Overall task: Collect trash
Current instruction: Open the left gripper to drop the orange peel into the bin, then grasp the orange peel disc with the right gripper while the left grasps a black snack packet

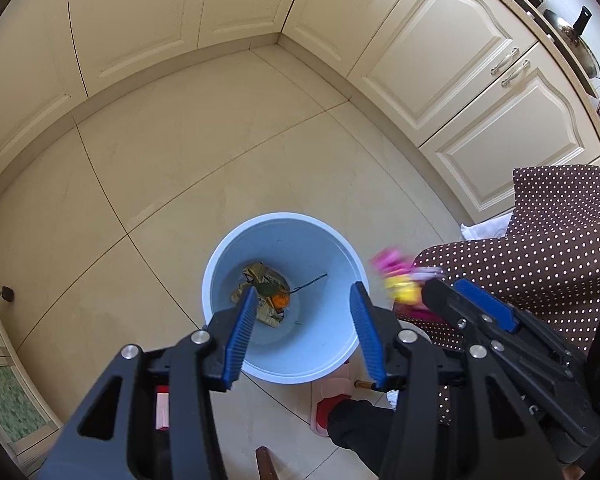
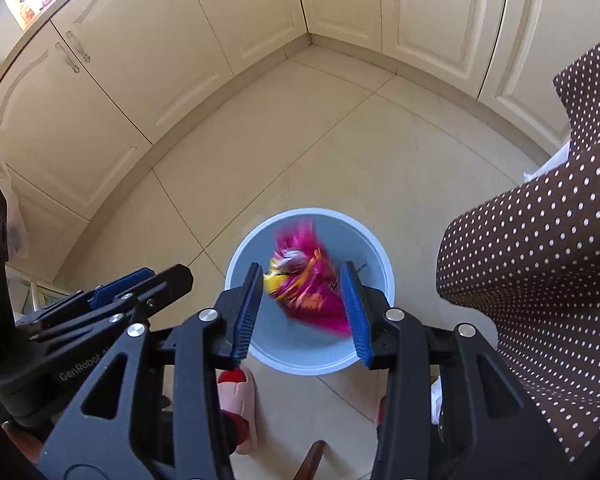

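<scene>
Round pale-blue plastic bin (image 2: 374, 354) on beige floor tiles, crumpled tan wrapper (image 1: 260, 292) at its bottom. Magenta-and-yellow crinkly foil snack bag (image 2: 308, 284), blurred, above the bin mouth between the right gripper (image 2: 306, 308) pads, seemingly untouched: likely light, soft, slippery; best pinched at an edge. Left gripper (image 1: 304, 312) apart, empty, over the bin.

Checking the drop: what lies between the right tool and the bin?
Only the blurred pink wrapper, between the right tool's open fingers above the blue bin; the right wrist view shows it.
</scene>
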A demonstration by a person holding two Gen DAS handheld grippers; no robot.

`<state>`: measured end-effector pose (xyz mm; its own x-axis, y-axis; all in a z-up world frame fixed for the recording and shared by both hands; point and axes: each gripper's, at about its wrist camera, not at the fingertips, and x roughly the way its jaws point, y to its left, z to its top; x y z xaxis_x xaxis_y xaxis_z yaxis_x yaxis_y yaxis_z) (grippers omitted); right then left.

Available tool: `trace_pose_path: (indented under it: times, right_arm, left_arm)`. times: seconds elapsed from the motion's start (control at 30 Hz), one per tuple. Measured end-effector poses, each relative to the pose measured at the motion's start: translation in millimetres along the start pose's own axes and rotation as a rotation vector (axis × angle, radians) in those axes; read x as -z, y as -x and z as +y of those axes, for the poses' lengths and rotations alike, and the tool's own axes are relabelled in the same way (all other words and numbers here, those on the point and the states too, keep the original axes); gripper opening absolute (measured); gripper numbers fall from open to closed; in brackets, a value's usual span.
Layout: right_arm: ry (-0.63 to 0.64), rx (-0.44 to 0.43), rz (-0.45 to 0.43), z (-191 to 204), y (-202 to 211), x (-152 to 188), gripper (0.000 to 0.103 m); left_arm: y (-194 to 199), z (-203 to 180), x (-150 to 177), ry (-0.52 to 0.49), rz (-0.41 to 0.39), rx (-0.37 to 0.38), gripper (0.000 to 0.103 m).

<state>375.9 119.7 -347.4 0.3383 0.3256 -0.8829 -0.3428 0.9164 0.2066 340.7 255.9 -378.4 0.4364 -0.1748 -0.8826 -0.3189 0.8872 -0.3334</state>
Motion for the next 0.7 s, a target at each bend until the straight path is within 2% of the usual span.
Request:
trace_pose_path:
  times: [0.17, 0.33, 0.53, 0.7]
  right_arm:
    - [-0.005, -0.001, 0.001, -1, 4, -1, 0.040]
    - [-0.001, 0.004, -0.022, -6, 26, 3, 0.040]
    - [0.009, 0.023, -0.132, -17, 97, 6, 0.040]
    - [0.008, 0.032, -0.262, -33, 179, 16, 0.041]
  left_arm:
    - [6, 0, 0, -0.008, -0.007, 0.001, 0.048]
    - [31, -11, 3, -0.026, -0.045, 0.023, 0.048]
    - [85, -45, 12, -0.098, -0.129, 0.047, 0.048]
    - [152, -100, 25, -0.193, -0.235, 0.102, 0.055]
